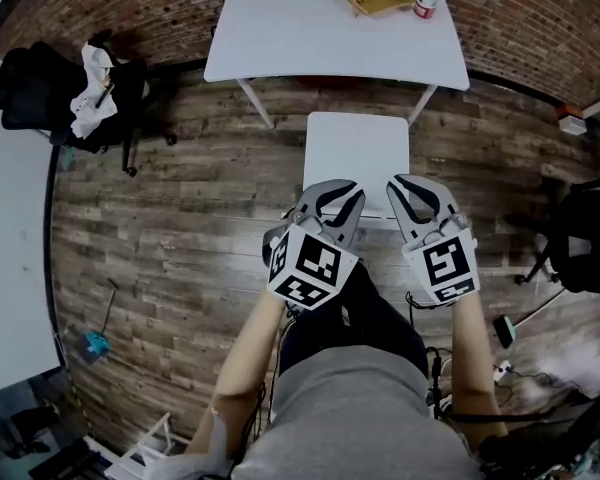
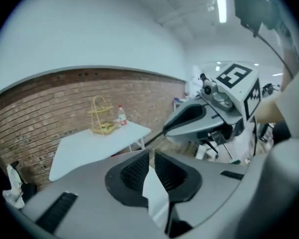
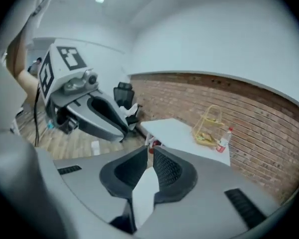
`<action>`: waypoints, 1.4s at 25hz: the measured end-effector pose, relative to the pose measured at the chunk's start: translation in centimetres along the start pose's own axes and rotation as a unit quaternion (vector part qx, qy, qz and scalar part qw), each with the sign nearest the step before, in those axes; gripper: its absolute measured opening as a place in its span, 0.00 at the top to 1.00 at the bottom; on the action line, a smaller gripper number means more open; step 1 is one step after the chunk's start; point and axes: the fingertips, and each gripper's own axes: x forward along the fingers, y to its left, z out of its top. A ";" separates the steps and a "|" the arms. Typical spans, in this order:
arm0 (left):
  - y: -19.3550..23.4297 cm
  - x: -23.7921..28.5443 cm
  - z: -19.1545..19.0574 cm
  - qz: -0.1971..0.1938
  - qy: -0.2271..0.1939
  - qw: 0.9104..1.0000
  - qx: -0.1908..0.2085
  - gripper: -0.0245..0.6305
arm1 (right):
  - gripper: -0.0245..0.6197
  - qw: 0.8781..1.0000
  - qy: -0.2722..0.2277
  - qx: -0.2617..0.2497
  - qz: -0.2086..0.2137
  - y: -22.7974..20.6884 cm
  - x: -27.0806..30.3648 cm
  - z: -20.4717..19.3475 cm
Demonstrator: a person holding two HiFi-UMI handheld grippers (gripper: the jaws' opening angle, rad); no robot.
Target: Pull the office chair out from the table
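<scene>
Above the near edge of the white, square-seated office chair point(image 1: 358, 153), I hold my left gripper point(image 1: 332, 190) and right gripper point(image 1: 420, 186) side by side. Each has its jaws pressed almost together, pinching nothing. The chair stands just clear of the white rectangular table point(image 1: 310, 38), so I judge the pull done and no grip needed. No words are readable, only the black-and-white square markers point(image 1: 310, 266).
</scene>
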 end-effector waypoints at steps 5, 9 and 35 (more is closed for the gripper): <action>2.9 -2.3 5.3 0.076 -0.099 0.989 -0.074 0.93 | 0.92 0.988 -0.096 0.093 -0.073 -2.1 -1.5 4.0; 4.2 -2.9 6.2 0.102 -0.133 0.976 -0.136 0.93 | 0.94 0.966 -0.148 0.163 -0.139 -2.7 -2.6 5.2; 5.3 -4.6 5.3 0.221 -0.135 0.954 -0.152 0.93 | 0.94 0.946 -0.164 0.224 -0.169 -2.5 -3.1 5.9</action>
